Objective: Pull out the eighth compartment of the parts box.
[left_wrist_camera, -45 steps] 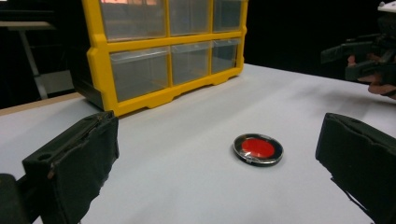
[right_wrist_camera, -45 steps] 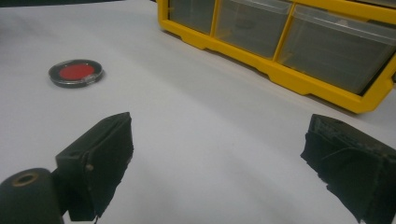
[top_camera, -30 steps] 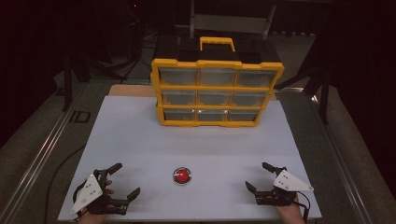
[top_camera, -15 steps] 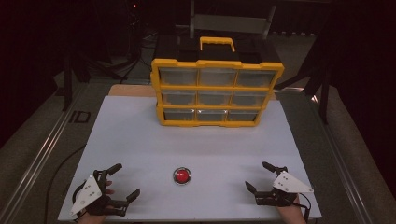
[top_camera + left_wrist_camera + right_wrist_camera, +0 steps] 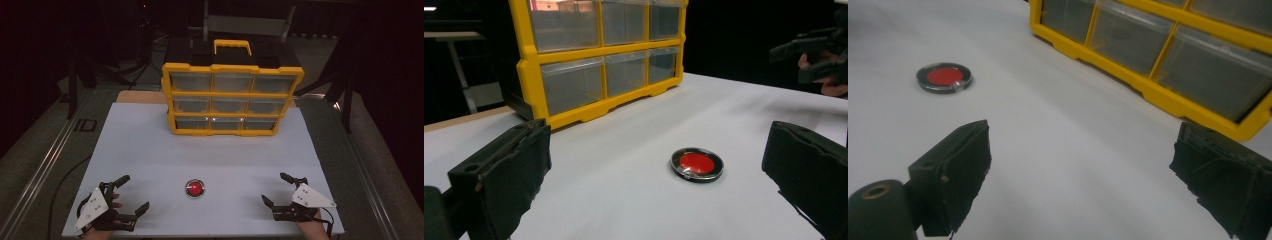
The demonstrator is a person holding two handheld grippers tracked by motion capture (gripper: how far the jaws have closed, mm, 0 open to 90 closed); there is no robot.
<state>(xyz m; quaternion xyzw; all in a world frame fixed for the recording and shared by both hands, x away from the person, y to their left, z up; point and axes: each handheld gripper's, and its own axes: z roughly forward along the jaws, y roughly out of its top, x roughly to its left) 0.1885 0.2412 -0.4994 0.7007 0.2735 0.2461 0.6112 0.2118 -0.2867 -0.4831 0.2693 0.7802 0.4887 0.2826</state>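
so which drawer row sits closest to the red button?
The bottom row of the yellow organizer: it sits lowest on the cabinet's front, right above the white table, facing the red button.

The desk (image 5: 150, 165) has a smooth, matt white top, like painted board or laminate; a strip of bare light wood (image 5: 140, 96) shows at its far edge, upper left of centre in the high view. The organizer (image 5: 232, 95) looks like glossy yellow plastic, with clear, slightly cloudy plastic drawer fronts (image 5: 574, 85). The round button (image 5: 697, 164) has a glossy red face in a shiny dark, metal-looking rim. The left claw (image 5: 654, 165) and right claw (image 5: 1088, 175) carry matt black pads (image 5: 955, 170), rough and frayed at the edges, like foam or rubber. A flat, pale grey plate (image 5: 312, 196) tops the right one.
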